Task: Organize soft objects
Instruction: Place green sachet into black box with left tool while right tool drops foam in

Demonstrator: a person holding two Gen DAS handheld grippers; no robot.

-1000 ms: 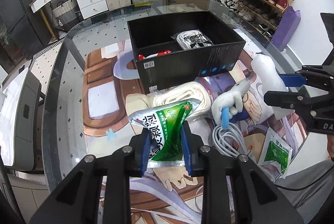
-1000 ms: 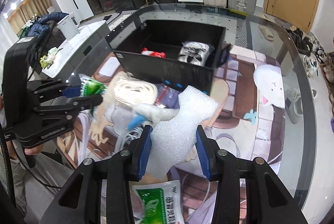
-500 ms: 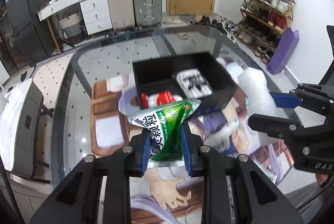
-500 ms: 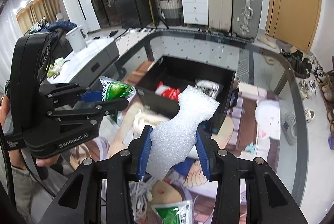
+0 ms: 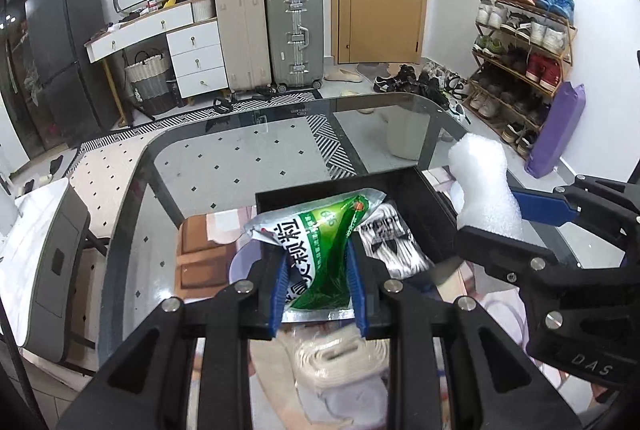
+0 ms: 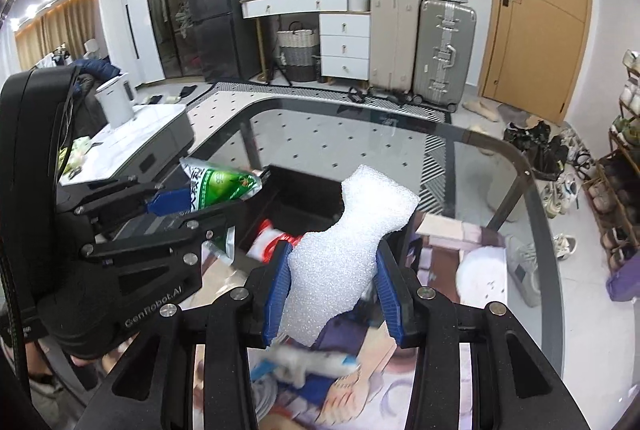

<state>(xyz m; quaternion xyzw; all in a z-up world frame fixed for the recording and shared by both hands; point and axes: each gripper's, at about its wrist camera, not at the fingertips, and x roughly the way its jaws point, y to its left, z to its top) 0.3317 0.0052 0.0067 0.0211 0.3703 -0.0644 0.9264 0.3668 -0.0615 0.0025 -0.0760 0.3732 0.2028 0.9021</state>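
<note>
My left gripper [image 5: 318,286] is shut on a green foil pouch [image 5: 320,250] and holds it above the near wall of the black divided box [image 5: 424,185]. My right gripper [image 6: 332,294] is shut on a white foam piece [image 6: 340,254], also raised over the box [image 6: 296,193]. The foam also shows at the right in the left wrist view [image 5: 484,189]. The pouch shows at the left in the right wrist view [image 6: 220,185]. Inside the box lie a white cord bundle in a bag [image 5: 392,242] and a red-and-white packet [image 6: 272,238].
The box stands on a glass table [image 5: 224,173] over a printed mat. Below the grippers lie a cream strap roll [image 5: 340,362], a white-and-blue soft item [image 6: 308,362] and a white round patch on the mat [image 6: 484,278]. Suitcases, drawers and a shoe rack stand beyond.
Both grippers have risen and moved forward toward the box, each keeping its hold. The loose items on the table have dropped low in both views.
</note>
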